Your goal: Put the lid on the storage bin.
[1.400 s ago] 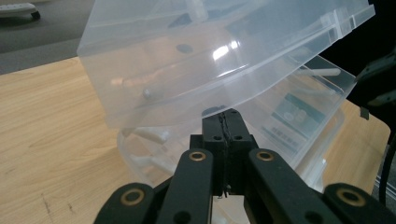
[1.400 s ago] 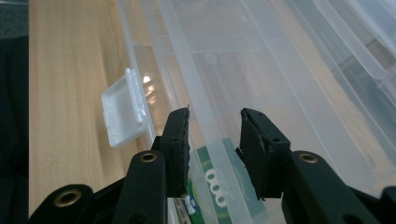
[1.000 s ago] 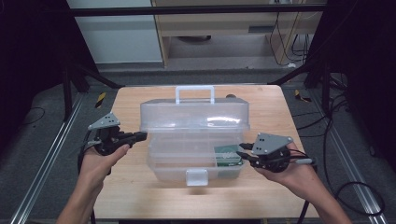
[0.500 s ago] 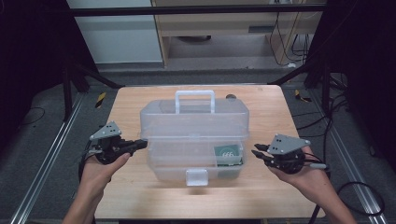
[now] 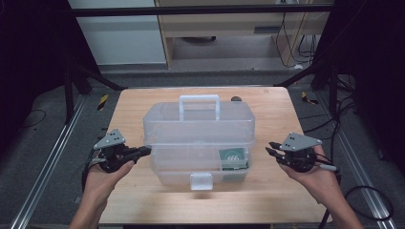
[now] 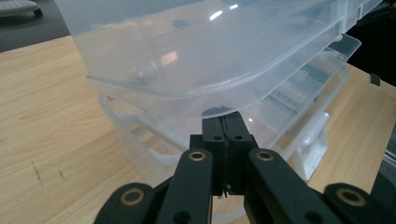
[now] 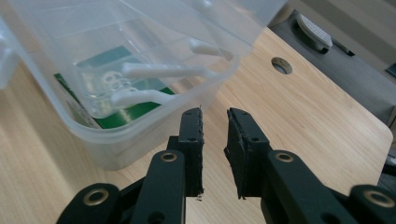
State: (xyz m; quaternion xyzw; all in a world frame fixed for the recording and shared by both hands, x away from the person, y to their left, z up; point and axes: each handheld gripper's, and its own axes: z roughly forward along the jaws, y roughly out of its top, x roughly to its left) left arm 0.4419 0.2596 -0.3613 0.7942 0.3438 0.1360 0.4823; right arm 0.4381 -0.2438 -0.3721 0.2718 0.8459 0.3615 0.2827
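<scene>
High view: the clear box (image 5: 198, 138) sits mid-table (image 5: 267, 200), lid raised; the left gripper (image 5: 143, 151), jaws together and empty, seems to touch its left end; the right gripper (image 5: 272, 149), jaws slightly apart, empty, hangs just beside its right end.

surface: wooden table (image 5: 133, 107) — on it: clear plastic toolbox (image 5: 198, 128) | centred

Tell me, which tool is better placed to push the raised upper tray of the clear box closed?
Probably the left tool: its shut jaws sit at the upper tray's edge on the clear box. The right tool is open and apart from the box.
</scene>
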